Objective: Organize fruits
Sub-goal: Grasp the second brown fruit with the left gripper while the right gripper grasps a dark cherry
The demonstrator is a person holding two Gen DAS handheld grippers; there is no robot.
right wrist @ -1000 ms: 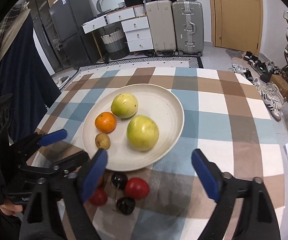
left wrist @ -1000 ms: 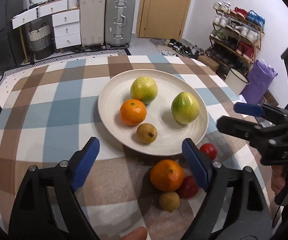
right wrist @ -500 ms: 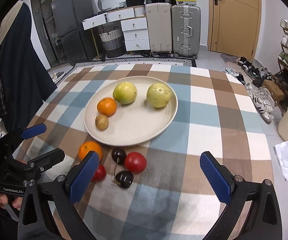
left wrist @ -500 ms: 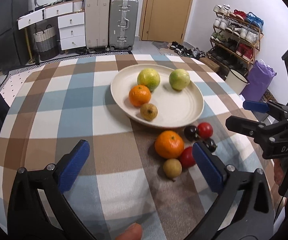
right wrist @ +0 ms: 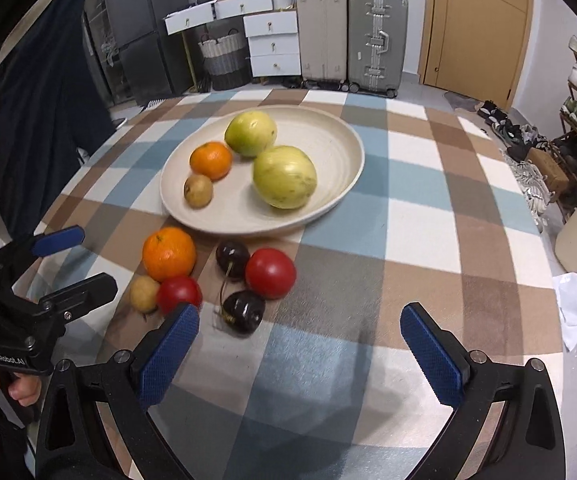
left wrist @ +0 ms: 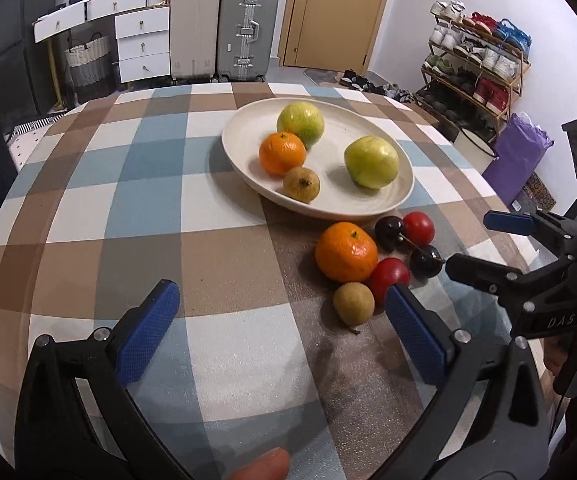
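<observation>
A cream plate [left wrist: 244, 152] [right wrist: 348, 148] holds two green-yellow fruits [left wrist: 371, 162] [left wrist: 300, 124], a mandarin [left wrist: 282, 153] and a small brown fruit [left wrist: 301, 184]. In front of the plate on the checked cloth lie a larger orange [left wrist: 346, 257] [right wrist: 169, 254], two red tomatoes [left wrist: 389, 275] [right wrist: 270, 273], two dark cherries [left wrist: 426, 261] [right wrist: 244, 311] and a small brown fruit [left wrist: 353, 303] [right wrist: 144, 293]. My left gripper [left wrist: 280, 338] is open and empty, near the loose fruit. My right gripper [right wrist: 300, 354] is open and empty, just behind the cherries.
The round table's checked cloth [left wrist: 128, 184] drops off at its edges. Beyond it stand suitcases [left wrist: 224, 28], white drawers [left wrist: 142, 44], a door [left wrist: 336, 12], a shoe rack [left wrist: 476, 64] and a purple bag [left wrist: 518, 156]. White paper [right wrist: 576, 300] lies on the floor.
Both grippers have pulled back from the plate toward the near table edge, bringing the loose fruit into fuller view. The right green-yellow fruit has shifted on the plate. Both stay open.
</observation>
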